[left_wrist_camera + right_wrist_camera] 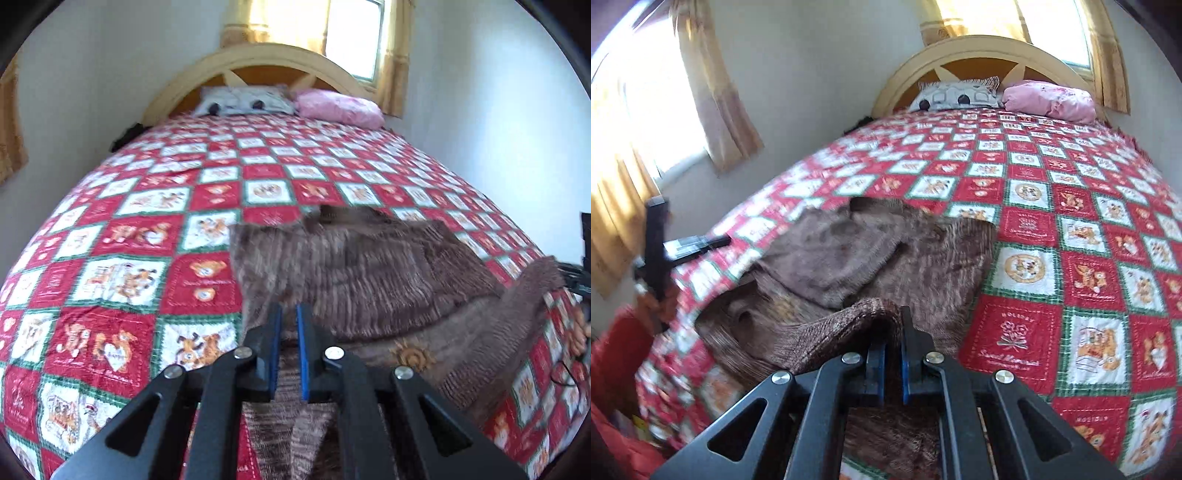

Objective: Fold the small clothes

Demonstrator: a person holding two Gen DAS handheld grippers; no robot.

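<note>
The fingers (304, 354) of the left gripper (288, 314) are drawn almost together, and a fold of the brown knitted garment (369, 273) is pinched between their blue pads, the cloth running down from the tips toward the camera. In the right wrist view the fingers (877, 360) of the right gripper (894, 325) are likewise closed nearly tight, and a raised ridge of the same brown knit is clamped between them and arches away to the left of the tips.

Beyond both grippers the garment is spread, rumpled, on the near part of the bed, with a smoother brown panel folded over its middle and a small orange sun-like motif (413, 356) showing near its lower edge in the left wrist view. It lies on a quilt (147, 229) of red and white squares edged in green and printed with teddy bears.

At the left edge of the right wrist view the left gripper is seen again, blurred, held by a hand with a red sleeve (617, 350) below it.

At the far end of the bed a patterned white pillow (242, 99) and a pink pillow (340, 107) rest side by side against an arched cream headboard (258, 55). Behind it a bright window (354, 33) is hung with yellow curtains (395, 74).
</note>
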